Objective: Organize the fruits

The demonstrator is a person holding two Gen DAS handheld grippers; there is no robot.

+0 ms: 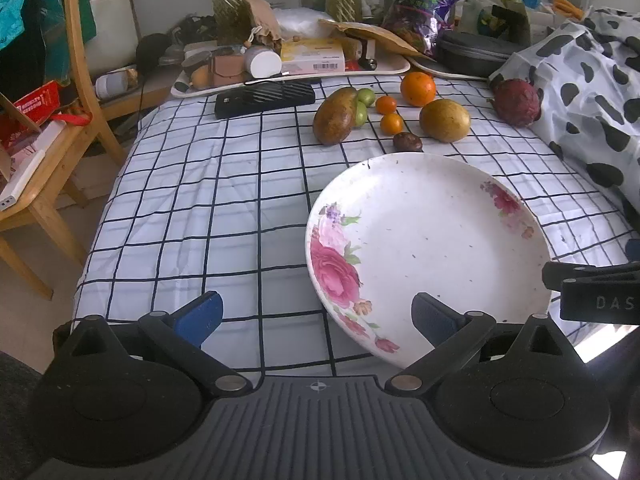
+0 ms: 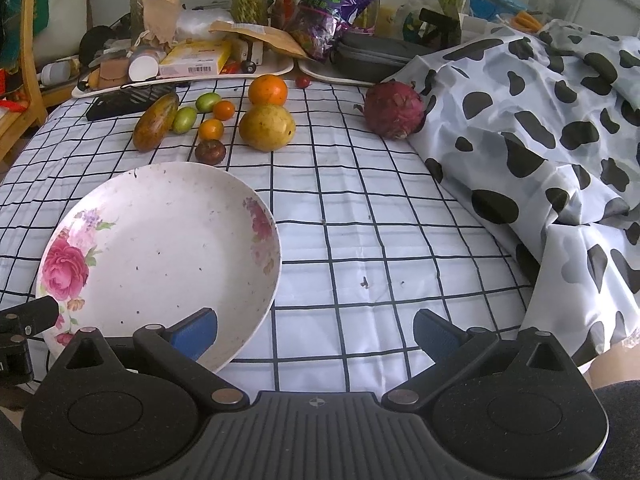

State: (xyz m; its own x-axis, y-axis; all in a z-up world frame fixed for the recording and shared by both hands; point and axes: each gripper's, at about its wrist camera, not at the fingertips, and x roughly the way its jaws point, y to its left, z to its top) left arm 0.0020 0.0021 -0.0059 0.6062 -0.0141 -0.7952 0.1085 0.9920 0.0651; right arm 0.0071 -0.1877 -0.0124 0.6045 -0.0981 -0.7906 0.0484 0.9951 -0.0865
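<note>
plate (image 2: 160,248) on tabletop (image 2: 360,240), near side | fruit cluster (image 2: 224,120) behind plate | dragon fruit (image 2: 394,110) right of cluster, apart | trays (image 2: 256,72) behind fruit

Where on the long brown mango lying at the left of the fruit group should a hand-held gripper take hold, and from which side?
Grip the long brown mango across its narrow middle, coming down from above with the fingers either side of its width. It lies flat and slanted on the checked cloth, too long to span lengthwise. A green fruit sits close on its right flank, so that finger probably has little room.
</note>
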